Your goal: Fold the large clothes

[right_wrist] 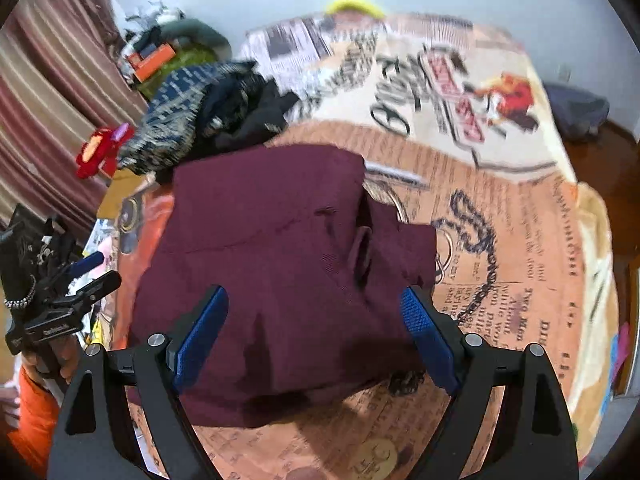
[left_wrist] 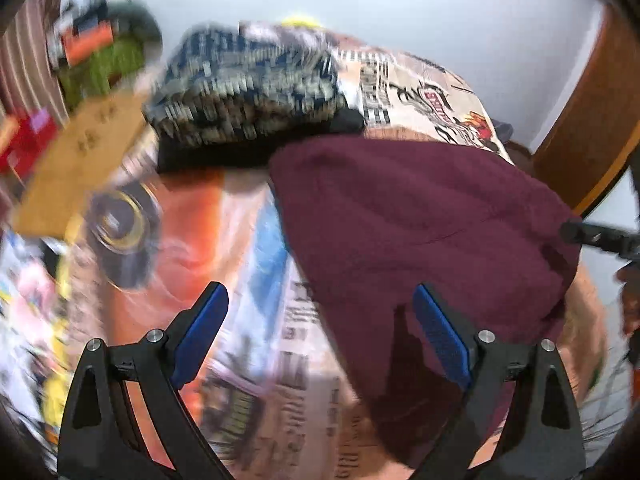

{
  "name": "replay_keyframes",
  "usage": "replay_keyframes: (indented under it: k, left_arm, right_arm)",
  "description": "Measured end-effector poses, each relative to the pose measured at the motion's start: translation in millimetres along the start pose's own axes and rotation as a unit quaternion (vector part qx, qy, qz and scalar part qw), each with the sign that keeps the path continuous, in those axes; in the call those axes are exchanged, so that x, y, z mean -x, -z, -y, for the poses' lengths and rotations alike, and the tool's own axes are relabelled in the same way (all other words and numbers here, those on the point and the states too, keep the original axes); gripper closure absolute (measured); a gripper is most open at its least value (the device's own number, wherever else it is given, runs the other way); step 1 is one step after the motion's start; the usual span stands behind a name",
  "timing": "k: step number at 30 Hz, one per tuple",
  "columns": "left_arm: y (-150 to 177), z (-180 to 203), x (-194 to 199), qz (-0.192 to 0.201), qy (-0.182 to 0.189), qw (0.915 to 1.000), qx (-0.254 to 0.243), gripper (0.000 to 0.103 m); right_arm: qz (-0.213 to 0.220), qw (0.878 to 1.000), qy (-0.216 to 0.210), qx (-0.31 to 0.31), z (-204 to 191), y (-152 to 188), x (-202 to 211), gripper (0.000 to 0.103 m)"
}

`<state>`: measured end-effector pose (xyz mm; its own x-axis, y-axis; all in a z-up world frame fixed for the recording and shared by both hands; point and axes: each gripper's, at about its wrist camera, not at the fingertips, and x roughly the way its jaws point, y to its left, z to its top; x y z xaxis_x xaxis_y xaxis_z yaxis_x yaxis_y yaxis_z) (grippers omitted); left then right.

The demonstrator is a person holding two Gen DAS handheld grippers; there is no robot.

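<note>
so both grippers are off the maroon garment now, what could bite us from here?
1. The maroon garment lies rumpled, one part doubled over on the right; a grab there may pinch two layers.
2. The patterned clothes pile touches its far edge and could get dragged along.
3. Both views are motion-blurred, so aiming the open right gripper or left gripper at an edge is uncertain.

The folded maroon garment (right_wrist: 272, 264) is seen as matt woven cloth with a fine, slightly rough weave. The newspaper-print bedsheet (right_wrist: 512, 216) beneath it appears as smooth printed cloth. The blue pads (right_wrist: 424, 332) of the right gripper (right_wrist: 314, 334) look like ridged matt plastic, on black matt plastic arms with bright metal pins. The brown floor (right_wrist: 616, 160) looks glossy, like polished wood.
</note>
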<state>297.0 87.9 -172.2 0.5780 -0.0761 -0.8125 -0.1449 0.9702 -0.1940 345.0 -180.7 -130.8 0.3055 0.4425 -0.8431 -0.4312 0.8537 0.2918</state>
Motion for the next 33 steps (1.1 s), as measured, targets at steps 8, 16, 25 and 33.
replay_keyframes:
  k: [8,16,25,33]
  left_arm:
    - [4.3,-7.3,-55.1,-0.086,0.127,0.9856,0.071,0.009]
    - [-1.6,-10.9,-92.4,-0.12,0.185,0.9676,0.124,0.005]
    - [-4.3,0.1,-107.9,-0.132,0.194,0.9628,0.134,0.0]
    - [-5.0,4.1,-71.0,-0.101,0.18,0.9723,0.111,0.044]
  right_arm:
    - [-0.106,0.987,-0.095,-0.078,65.0,-3.8,-45.2,0.004]
    - [-0.138,0.971,-0.166,-0.1,82.0,-5.8,-75.0,0.0]
    - [-0.119,0.972,-0.167,-0.118,83.3,-8.6,-76.9,0.0]
    - [-0.094,0.974,-0.142,-0.152,73.1,-1.7,-51.7,0.043]
